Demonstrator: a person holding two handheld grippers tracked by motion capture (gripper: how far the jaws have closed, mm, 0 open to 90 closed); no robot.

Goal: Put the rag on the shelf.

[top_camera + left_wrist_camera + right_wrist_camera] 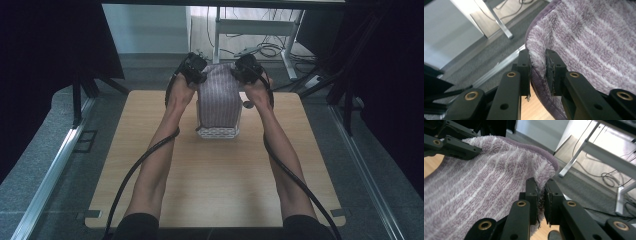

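While both arms reach out over the wooden surface [220, 185], each hand has a corner of a purple striped towel [218, 97] pinched up at the far edge. From the high view, the left gripper [196, 70] sits on the towel's left top corner and the right gripper [247, 69] on the right top corner, with the cloth stretched between them and hanging down toward the person. The lower end of the towel drapes over a white perforated basket [218, 132] that stands on the surface roughly in the middle, a bit toward the far side. A small dark round thing [248, 104] lies on the wood just right of the towel; can't make out what it is.

The left gripper view makes the grip pretty clear: the left gripper [538, 72] has its jaws clamped on the hemmed edge of the towel [594, 42], fluffy pile squeezed between the pads, darker purple binding curling under them. Same story in the right gripper view, where the right gripper [541, 200] is closed tight on the towel's [481, 190] corner with a tuft of terry poking up above the jaws. In that view you can also spot the other gripper [454, 143] at the top left, biting the far corner.

Black cables [140, 170] trail back along both forearms. Beyond the surface there's grey carpet [60, 140] and a white desk frame [260, 30] with loose wires under it.
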